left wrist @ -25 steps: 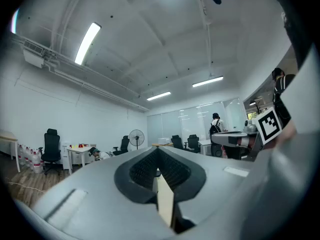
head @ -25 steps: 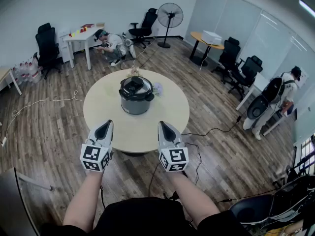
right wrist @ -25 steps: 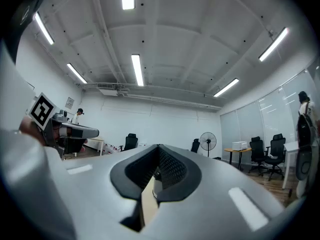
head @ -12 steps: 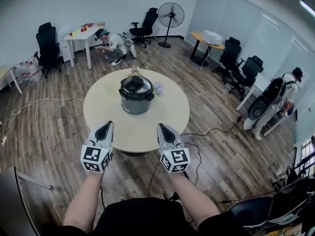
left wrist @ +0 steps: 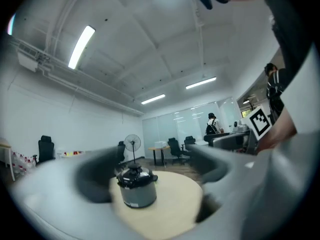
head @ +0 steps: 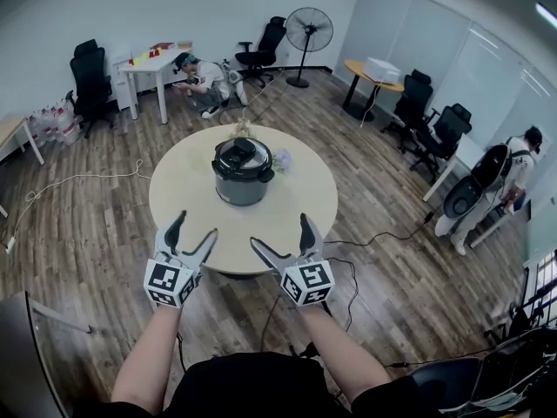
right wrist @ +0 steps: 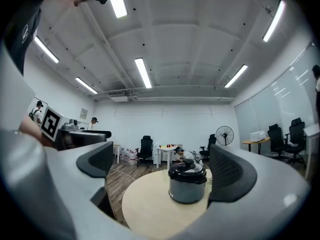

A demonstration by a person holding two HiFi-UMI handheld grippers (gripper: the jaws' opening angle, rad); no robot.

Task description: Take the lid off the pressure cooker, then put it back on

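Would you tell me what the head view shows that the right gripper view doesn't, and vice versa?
Head view only: the person's right forearm and a black cable on the wooden floor. Right gripper view only: the ceiling lights. Both: the pressure cooker with its lid on, standing on the round table, plus the fan.

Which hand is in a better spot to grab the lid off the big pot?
Probably the right. The left gripper and right gripper hang at the table's near edge, about equally far from the pressure cooker. Both are empty, and their jaws have just been opening. The right's jaws stand wider, readier for the lid.
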